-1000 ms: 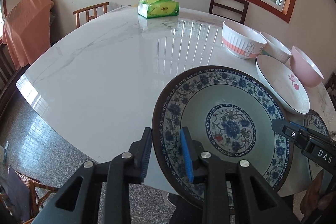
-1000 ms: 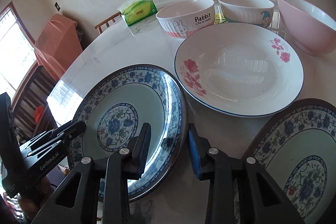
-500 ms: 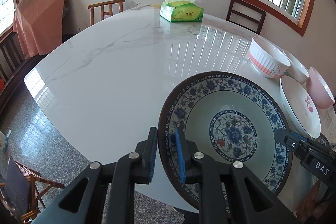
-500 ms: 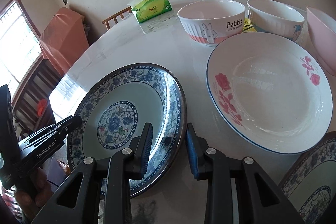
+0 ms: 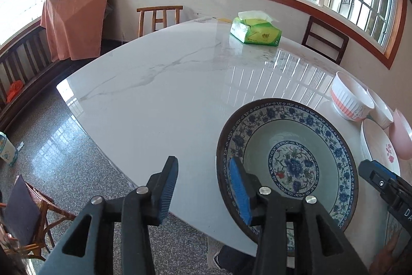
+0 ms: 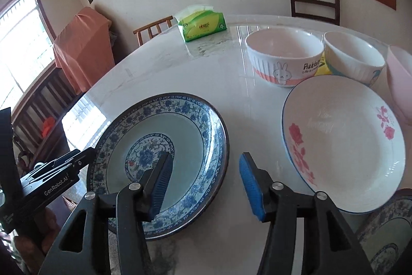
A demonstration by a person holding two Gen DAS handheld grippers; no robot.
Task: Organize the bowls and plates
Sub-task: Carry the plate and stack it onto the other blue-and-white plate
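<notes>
Left to right across the marble table (image 5: 159, 99). The left gripper (image 5: 203, 187) is seen spread wide at the near left edge; its right pad lies over the near-left rim of the blue floral plate (image 6: 164, 143), its left pad outside the rim, nothing being pinched. The plate rests flat on the near part of the table. The right gripper (image 6: 203, 182) is likewise spread, its two pads set either side of the plate's right rim without closing on it. To the right, the white rose plate (image 6: 345, 143) is shown apart from the blue one. Beyond it stand the rabbit bowl (image 6: 283, 61), a second white bowl (image 6: 355, 61) and, partly cut off, a pink bowl (image 6: 399, 84). A green tissue box (image 6: 203, 26) sits at the far side.
</notes>
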